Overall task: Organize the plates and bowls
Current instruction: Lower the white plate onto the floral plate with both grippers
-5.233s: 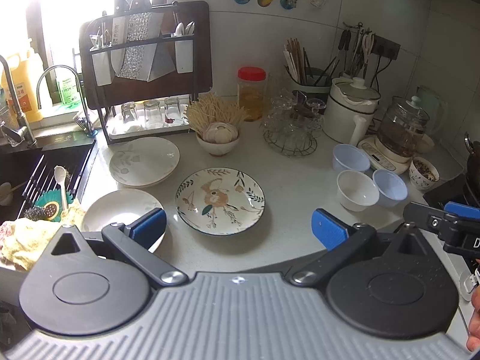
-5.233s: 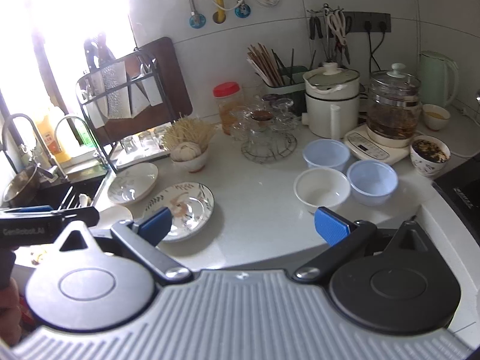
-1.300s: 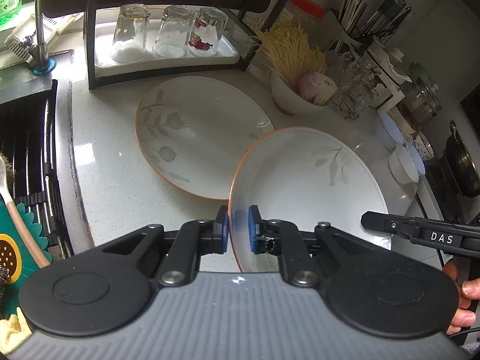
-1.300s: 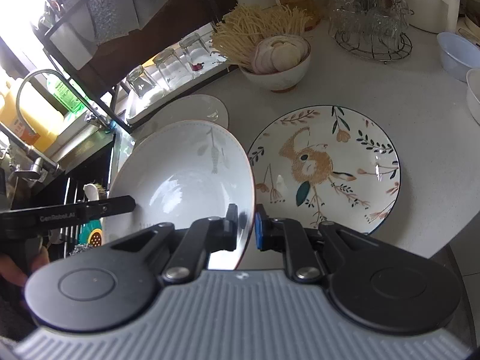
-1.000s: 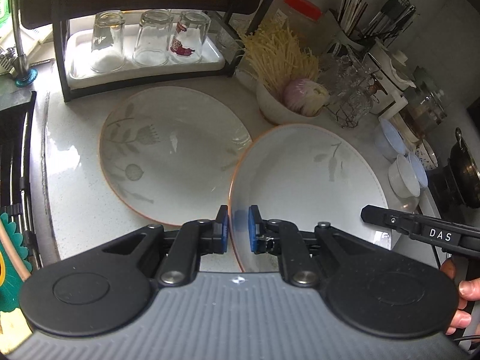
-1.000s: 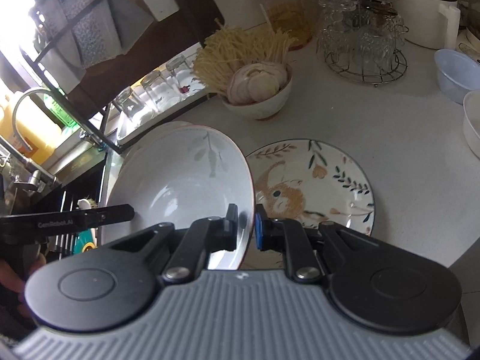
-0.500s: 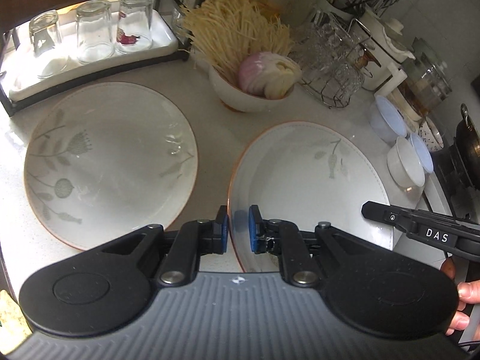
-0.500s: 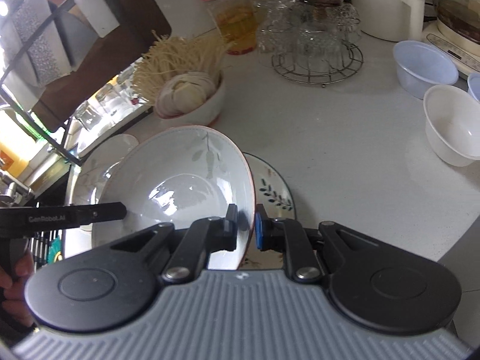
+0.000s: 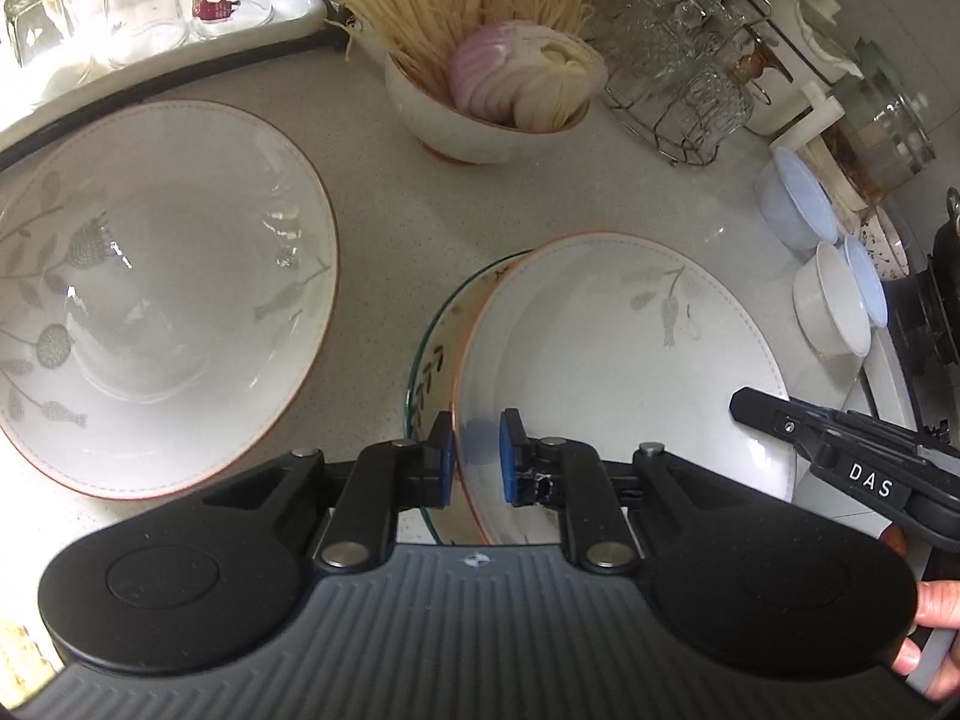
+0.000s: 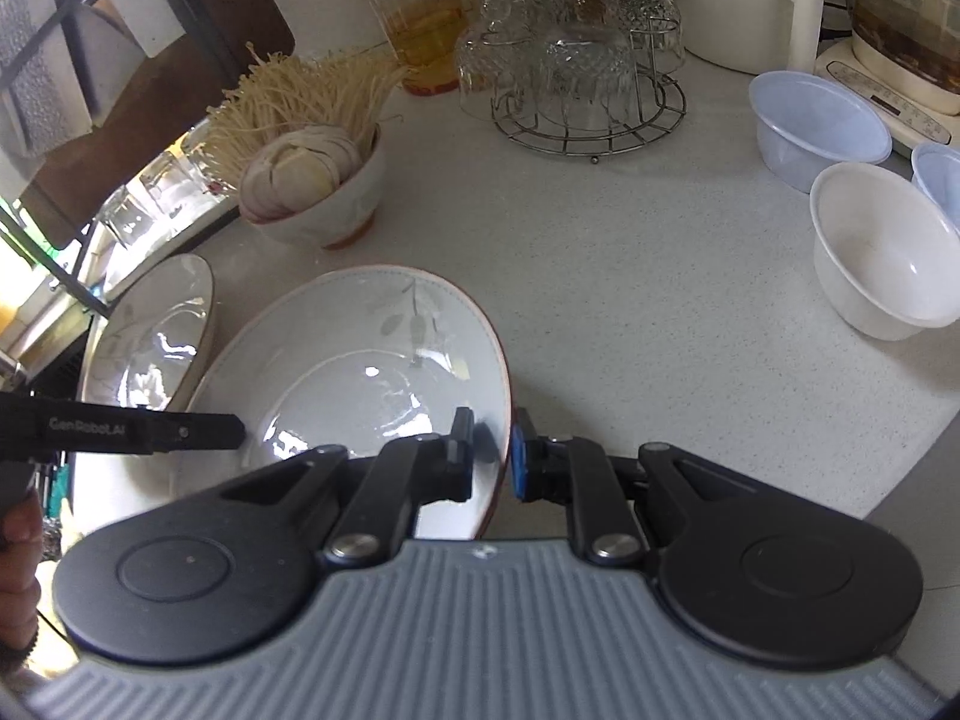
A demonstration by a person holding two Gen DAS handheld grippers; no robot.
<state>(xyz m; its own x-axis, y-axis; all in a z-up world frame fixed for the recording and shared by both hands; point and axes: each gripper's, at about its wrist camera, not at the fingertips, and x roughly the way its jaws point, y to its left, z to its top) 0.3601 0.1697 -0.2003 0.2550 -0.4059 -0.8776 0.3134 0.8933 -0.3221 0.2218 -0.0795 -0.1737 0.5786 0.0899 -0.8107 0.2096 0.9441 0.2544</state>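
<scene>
My left gripper [image 9: 473,457] is pinching the near rim of the leaf-print plate [image 9: 624,372], which is sitting over the green-rimmed floral plate [image 9: 433,360] on the countertop [image 9: 372,192], beside a second leaf-print plate [image 9: 150,294]. I am judging the stacking step nearly done.

From the right wrist, my right gripper [image 10: 489,459] is clamping the same plate's opposite rim. Next, I am expecting to seat it level, let both grips go without dragging it, then turn to the plastic bowls [image 10: 882,252].
</scene>
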